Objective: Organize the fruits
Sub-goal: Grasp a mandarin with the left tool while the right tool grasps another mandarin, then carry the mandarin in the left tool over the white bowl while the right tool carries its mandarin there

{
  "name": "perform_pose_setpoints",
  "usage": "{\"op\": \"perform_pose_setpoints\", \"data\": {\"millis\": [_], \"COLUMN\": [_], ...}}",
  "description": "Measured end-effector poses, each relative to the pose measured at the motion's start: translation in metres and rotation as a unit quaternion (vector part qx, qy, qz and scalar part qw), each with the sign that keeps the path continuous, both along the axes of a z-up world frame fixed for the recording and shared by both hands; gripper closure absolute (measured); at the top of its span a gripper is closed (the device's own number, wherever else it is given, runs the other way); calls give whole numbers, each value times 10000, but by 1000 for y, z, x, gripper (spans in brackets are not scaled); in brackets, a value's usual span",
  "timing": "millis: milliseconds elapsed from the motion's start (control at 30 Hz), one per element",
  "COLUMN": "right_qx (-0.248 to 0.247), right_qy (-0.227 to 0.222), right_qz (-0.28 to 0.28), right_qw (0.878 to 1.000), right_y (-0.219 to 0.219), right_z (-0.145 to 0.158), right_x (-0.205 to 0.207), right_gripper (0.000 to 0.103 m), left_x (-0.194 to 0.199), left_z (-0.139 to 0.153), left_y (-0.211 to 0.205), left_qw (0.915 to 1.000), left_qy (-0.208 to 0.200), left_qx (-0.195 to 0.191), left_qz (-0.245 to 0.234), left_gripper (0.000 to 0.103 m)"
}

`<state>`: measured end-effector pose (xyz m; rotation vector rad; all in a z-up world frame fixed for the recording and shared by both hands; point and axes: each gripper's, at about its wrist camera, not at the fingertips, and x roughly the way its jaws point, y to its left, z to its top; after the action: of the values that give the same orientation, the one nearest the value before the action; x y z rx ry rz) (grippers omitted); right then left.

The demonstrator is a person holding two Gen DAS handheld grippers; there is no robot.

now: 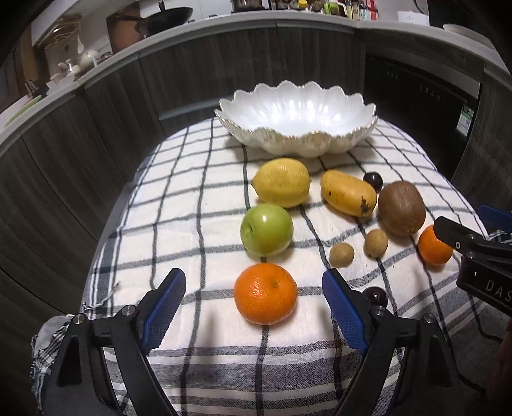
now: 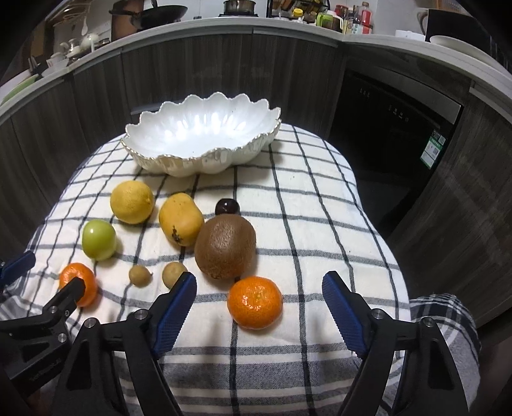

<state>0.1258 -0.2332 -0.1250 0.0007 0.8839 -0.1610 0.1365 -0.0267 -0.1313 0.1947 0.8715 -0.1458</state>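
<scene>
A white scalloped bowl stands empty at the far side of the checked cloth. In front of it lie a lemon, a green apple, a yellow mango, a kiwi and two small brown fruits. My left gripper is open, with a mandarin lying between its fingers. My right gripper is open, with a second mandarin between its fingers. The kiwi lies just beyond it.
A dark plum lies behind the mango, another by my left gripper's right finger. Dark wood cabinets and a grey counter with kitchenware curve behind. A black appliance stands at right. The cloth drops off at the table's edges.
</scene>
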Motion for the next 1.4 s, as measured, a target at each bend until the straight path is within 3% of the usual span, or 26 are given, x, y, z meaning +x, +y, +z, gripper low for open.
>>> {"op": "perform_pose_setpoints", "data": {"millis": [200, 400, 467, 567, 767, 833, 933, 1200, 1400], "right_qx": [-35, -65, -56, -9, 72, 110, 194, 243, 235], "right_qy": [172, 288, 345, 499, 624, 679, 718, 666, 409], "right_qz": [2, 58, 75, 83, 58, 60, 82, 214, 232], "right_qw": [9998, 9995, 9994, 9987, 9980, 9976, 9972, 9973, 9986], "right_y": [-1, 1, 1, 0, -4, -5, -5, 0, 1], "right_z": [-11, -18, -21, -29, -38, -42, -45, -41, -25], "right_x": [5, 8, 10, 14, 18, 20, 21, 17, 10], "right_gripper": [21, 22, 35, 46, 46, 46, 55, 56, 56], "left_x": [7, 10, 11, 12, 13, 13, 13, 11, 2], "left_z": [-18, -30, -33, -35, -36, -36, -36, -33, -18], "left_y": [-6, -7, -6, -4, -6, -6, -6, -3, -2], "left_qw": [9996, 9989, 9986, 9985, 9987, 9987, 9987, 9988, 9995], "left_qy": [240, 432, 496, 527, 466, 450, 442, 433, 189], "left_qx": [12, 21, 5, -33, -72, -75, -93, -119, -145], "left_qz": [-136, -174, -179, -164, -204, -212, -220, -182, -202], "left_gripper": [36, 41, 44, 45, 48, 56, 56, 56, 57]}}
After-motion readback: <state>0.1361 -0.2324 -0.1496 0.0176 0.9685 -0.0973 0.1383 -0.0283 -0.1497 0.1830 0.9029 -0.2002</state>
